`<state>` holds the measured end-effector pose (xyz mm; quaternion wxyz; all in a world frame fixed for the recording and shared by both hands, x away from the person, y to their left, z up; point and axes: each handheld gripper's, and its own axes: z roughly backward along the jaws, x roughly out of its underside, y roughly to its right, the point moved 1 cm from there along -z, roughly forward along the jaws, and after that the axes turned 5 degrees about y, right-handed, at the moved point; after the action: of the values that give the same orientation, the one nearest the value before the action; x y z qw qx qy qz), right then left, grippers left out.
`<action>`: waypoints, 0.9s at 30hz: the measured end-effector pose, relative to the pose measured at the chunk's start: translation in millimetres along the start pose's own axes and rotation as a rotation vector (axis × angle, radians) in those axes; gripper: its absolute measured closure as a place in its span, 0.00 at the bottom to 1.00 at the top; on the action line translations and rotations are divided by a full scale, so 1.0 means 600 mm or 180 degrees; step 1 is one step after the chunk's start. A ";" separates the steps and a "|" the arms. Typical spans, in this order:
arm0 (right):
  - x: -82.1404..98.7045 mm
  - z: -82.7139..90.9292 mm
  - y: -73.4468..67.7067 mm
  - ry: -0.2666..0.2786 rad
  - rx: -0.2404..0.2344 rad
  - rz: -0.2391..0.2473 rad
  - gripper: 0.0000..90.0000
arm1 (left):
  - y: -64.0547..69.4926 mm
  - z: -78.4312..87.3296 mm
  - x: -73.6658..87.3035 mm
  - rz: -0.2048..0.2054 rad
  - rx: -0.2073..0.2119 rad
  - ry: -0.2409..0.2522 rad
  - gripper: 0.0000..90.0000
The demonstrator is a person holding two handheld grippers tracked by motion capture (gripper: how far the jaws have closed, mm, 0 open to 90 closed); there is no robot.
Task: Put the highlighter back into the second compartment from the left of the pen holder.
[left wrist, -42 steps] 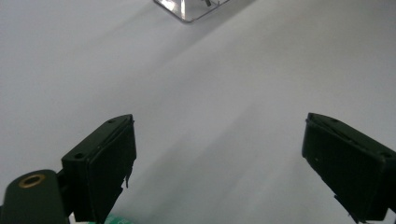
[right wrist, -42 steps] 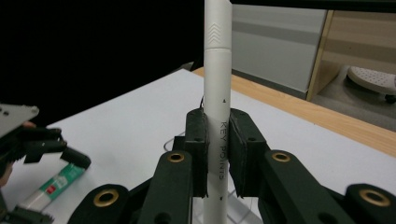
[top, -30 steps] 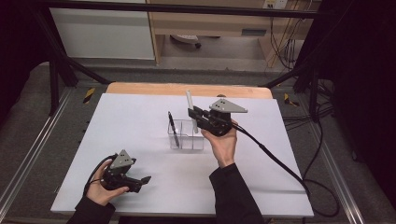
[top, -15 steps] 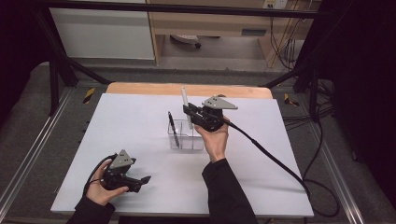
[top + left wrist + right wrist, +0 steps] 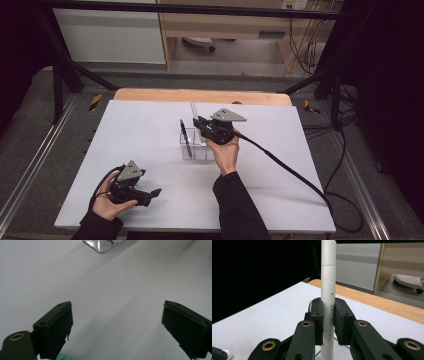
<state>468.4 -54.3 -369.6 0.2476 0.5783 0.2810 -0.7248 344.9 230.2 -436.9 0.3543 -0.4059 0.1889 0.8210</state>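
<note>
A silver pen [image 5: 328, 290] stands upright between the pads of my right gripper [image 5: 328, 323], which is shut on its barrel. From above, that pen [image 5: 193, 111] hangs over a clear plastic holder [image 5: 196, 150] in the middle of the table, with the right gripper [image 5: 199, 124] just above the holder's rim. A black pen [image 5: 185, 137] leans inside the holder's left part. My left gripper [image 5: 150, 195] rests low near the table's front left, open and holding nothing. Its own view has the jaws wide apart [image 5: 116, 327] and the holder's corner [image 5: 102, 245] far ahead.
The white table top [image 5: 280, 150] has a wooden strip [image 5: 200, 95] along its far edge. The right gripper's cable [image 5: 290, 170] trails across the table to the right and off its edge. Metal frame rails [image 5: 30, 170] run along both sides.
My right hand has come down and a little to the left with the silver pen, bringing it closer over the holder. The left hand has kept still.
</note>
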 end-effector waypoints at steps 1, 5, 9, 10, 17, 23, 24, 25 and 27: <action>0.004 -0.001 0.001 -0.0007 -0.0009 -0.0005 0.88 | 0.000 0.000 0.000 -0.0001 0.0001 0.0000 0.11; 0.025 -0.003 0.003 -0.0054 -0.0008 -0.0029 0.88 | 0.000 -0.001 0.000 -0.0004 0.0004 -0.0005 0.11; 0.045 -0.004 0.005 -0.0110 -0.0007 -0.0034 0.88 | 0.000 -0.001 0.000 -0.0004 0.0004 -0.0003 0.11; 0.050 -0.003 0.006 -0.0112 -0.0008 -0.0051 0.88 | 0.000 -0.001 0.000 -0.0003 0.0003 -0.0005 0.11; 0.067 0.001 0.011 -0.0149 -0.0018 -0.0075 0.88 | 0.000 -0.001 0.001 -0.0009 0.0003 -0.0013 0.11; 0.073 0.003 0.010 -0.0203 -0.0032 -0.0024 0.87 | 0.001 -0.002 0.001 -0.0008 0.0001 -0.0018 0.11; 0.073 0.003 0.010 -0.0211 -0.0032 -0.0023 0.87 | 0.000 -0.002 0.001 -0.0010 0.0002 -0.0018 0.11; 0.072 0.004 0.011 -0.0228 -0.0037 -0.0015 0.87 | 0.000 -0.002 0.001 -0.0011 0.0001 -0.0015 0.11; 0.072 0.005 0.011 -0.0263 -0.0035 -0.0005 0.86 | 0.000 -0.002 0.000 -0.0011 0.0002 -0.0013 0.11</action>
<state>462.0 -62.4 -412.0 0.2617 0.5463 0.2750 -0.7466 345.3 229.8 -437.7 0.3563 -0.4045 0.1878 0.8211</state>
